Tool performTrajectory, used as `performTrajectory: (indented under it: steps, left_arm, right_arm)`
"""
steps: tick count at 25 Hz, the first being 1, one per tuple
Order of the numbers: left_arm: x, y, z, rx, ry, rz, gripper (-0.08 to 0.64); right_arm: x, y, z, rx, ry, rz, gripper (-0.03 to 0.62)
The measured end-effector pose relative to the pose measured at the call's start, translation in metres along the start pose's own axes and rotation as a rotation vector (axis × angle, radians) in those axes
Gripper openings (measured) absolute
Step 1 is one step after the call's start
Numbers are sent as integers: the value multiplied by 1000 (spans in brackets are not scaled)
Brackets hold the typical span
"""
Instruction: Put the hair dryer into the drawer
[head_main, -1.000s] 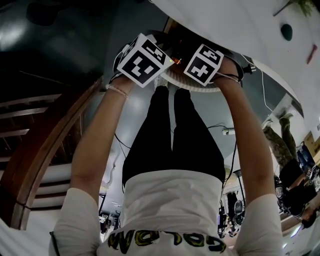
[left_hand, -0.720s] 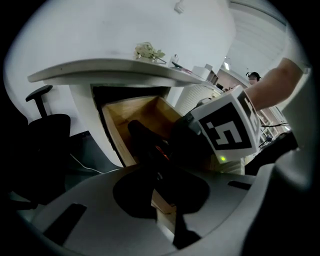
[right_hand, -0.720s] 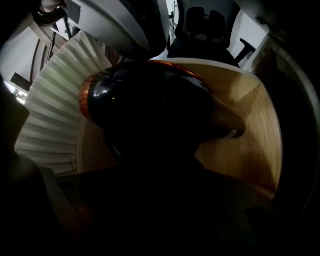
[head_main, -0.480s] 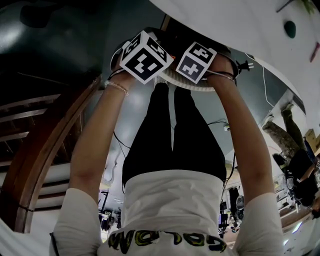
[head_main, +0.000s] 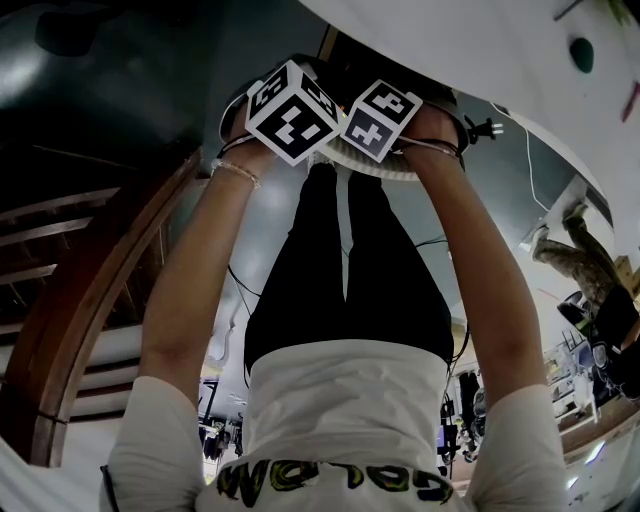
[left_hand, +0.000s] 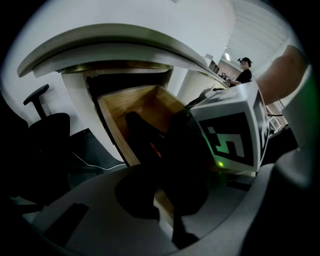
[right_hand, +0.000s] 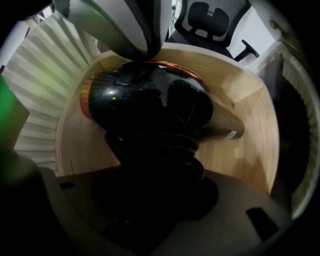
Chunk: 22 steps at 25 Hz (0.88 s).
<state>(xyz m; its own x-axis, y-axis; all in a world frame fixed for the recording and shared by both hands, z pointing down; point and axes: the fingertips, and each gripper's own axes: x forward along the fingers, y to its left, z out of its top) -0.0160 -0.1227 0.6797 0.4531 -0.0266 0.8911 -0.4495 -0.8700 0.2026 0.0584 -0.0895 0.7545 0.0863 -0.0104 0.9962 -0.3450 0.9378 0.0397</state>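
The hair dryer (right_hand: 150, 100), glossy black with a copper ring at its back, is down inside the open wooden drawer (right_hand: 240, 100), whose walls show around it in the right gripper view. Its cord (right_hand: 150, 147) is wound round the handle in black loops, at six o'clock from the head. The right claw (right_hand: 155, 192) points straight down and is clamped on that wrapped handle. The left claw (left_hand: 162, 190) comes in from twelve o'clock in that view, its tip on the dryer's top. Its own view is dark there, so it only seems to be closed on the dryer's body. In the left gripper view the drawer juts from under the white bench (left_hand: 125, 40). The right claw's marker cube (left_hand: 232, 135) is at three o'clock and a black office chair (left_hand: 47, 125) at nine o'clock.
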Motion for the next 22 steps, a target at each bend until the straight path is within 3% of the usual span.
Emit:
performTrajectory:
  steps: [11, 16, 18, 22]
  left_arm:
    - [8, -14, -1, -34, -11, -17, 25]
    - [-2, -12, -9, -58, -29, 16, 49]
    - [-1, -8, -24, -59, -41, 27, 54]
    - [40, 17, -88, -23, -103, 48, 57]
  right_arm:
    - [6, 0, -6, 18, 94, -24, 255]
    - [1, 2, -2, 18, 50, -41, 310]
    - [7, 7, 4, 24, 15, -52, 325]
    - [57, 32, 39, 31, -48, -77, 324]
